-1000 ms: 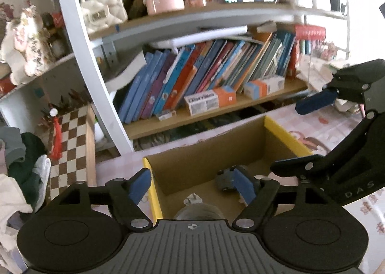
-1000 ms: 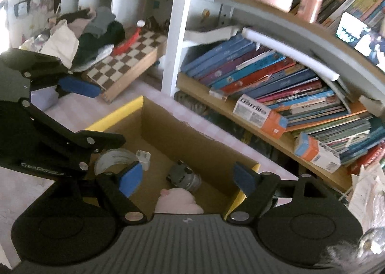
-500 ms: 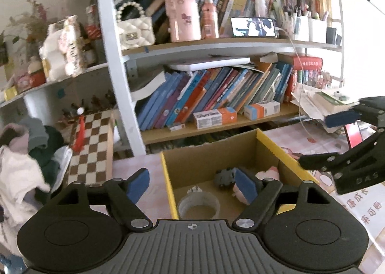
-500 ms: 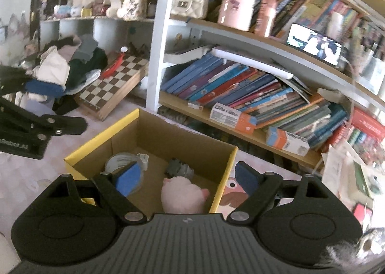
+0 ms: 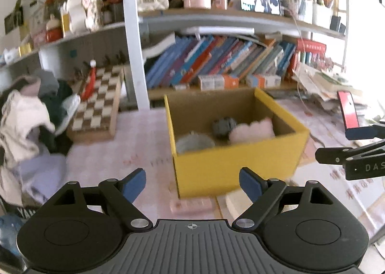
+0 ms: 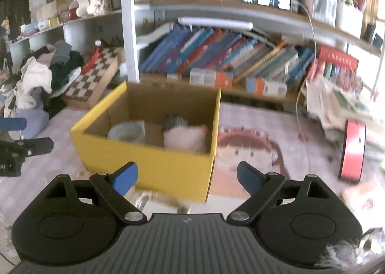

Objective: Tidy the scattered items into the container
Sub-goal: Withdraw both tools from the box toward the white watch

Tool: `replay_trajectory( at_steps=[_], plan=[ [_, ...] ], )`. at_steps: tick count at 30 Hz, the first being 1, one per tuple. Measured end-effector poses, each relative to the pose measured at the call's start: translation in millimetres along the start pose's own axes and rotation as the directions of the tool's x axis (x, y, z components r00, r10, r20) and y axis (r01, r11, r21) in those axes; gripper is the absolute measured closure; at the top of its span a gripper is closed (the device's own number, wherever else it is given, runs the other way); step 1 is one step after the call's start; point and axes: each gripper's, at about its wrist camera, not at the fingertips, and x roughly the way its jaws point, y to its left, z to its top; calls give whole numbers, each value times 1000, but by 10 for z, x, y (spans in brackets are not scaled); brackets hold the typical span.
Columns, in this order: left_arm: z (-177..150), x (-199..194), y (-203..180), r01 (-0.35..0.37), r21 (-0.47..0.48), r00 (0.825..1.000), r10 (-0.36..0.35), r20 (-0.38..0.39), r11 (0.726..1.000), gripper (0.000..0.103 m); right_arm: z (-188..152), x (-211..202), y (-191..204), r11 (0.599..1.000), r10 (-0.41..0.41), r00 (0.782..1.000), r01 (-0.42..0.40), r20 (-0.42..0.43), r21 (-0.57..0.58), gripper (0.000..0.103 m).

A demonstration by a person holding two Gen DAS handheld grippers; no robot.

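Both claws hang released and empty — left gripper (image 5: 192, 183), right gripper (image 6: 186, 175) — short of the yellow box (image 6: 149, 163), where the pink plush (image 6: 185, 139) already sits, apparently freed to fetch more.

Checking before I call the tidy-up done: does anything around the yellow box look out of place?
Yes. A flat pink item lies on the mat against the yellow box's near wall, not inside. A red phone-like slab stands tilted at the paper pile.
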Motion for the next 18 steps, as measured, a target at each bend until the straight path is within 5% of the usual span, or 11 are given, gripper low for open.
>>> replay_trajectory(
  at_steps=[18],
  plan=[
    [-593,-52,-125,-12,-38,992,7,-124,999,16,-663,-16,289,995,5,989,10,-146,97,14]
  ],
)
